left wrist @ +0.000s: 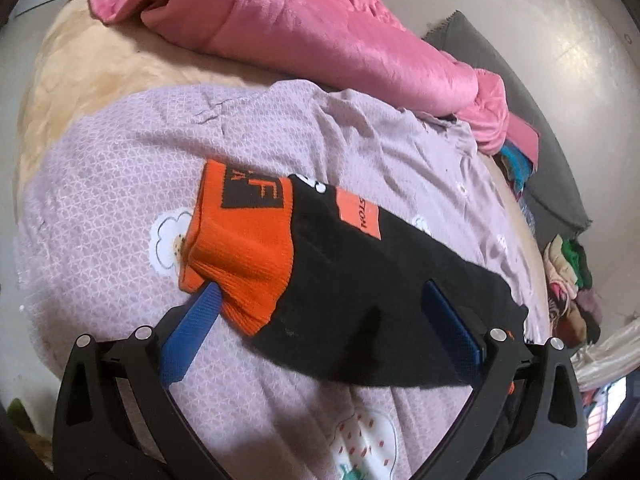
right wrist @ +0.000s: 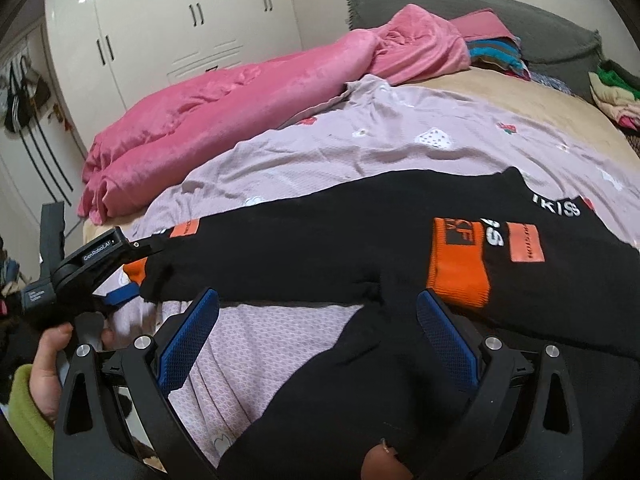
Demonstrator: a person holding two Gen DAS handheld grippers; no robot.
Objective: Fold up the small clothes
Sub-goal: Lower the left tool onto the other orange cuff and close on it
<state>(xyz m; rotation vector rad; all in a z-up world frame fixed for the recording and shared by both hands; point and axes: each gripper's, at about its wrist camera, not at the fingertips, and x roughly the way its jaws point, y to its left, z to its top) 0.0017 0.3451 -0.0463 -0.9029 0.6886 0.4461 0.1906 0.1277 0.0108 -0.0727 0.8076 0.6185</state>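
A black garment with orange cuffs [left wrist: 360,272] lies on a lilac patterned sheet [left wrist: 120,184] on the bed. In the left wrist view my left gripper [left wrist: 320,292] is open, its blue fingers [left wrist: 192,328] straddling the orange cuff [left wrist: 244,252] and black leg. In the right wrist view the garment [right wrist: 360,236] spreads across the bed, one orange cuff [right wrist: 460,264] folded onto the black. My right gripper [right wrist: 318,304] is open over the garment's near edge. The left gripper's body [right wrist: 80,272] shows at left, held in a hand.
A pink blanket [right wrist: 240,92] lies bunched along the far side of the bed. A grey headboard [right wrist: 480,12] and piles of coloured clothes [right wrist: 616,92] sit at the back right. White wardrobe doors [right wrist: 160,20] stand behind.
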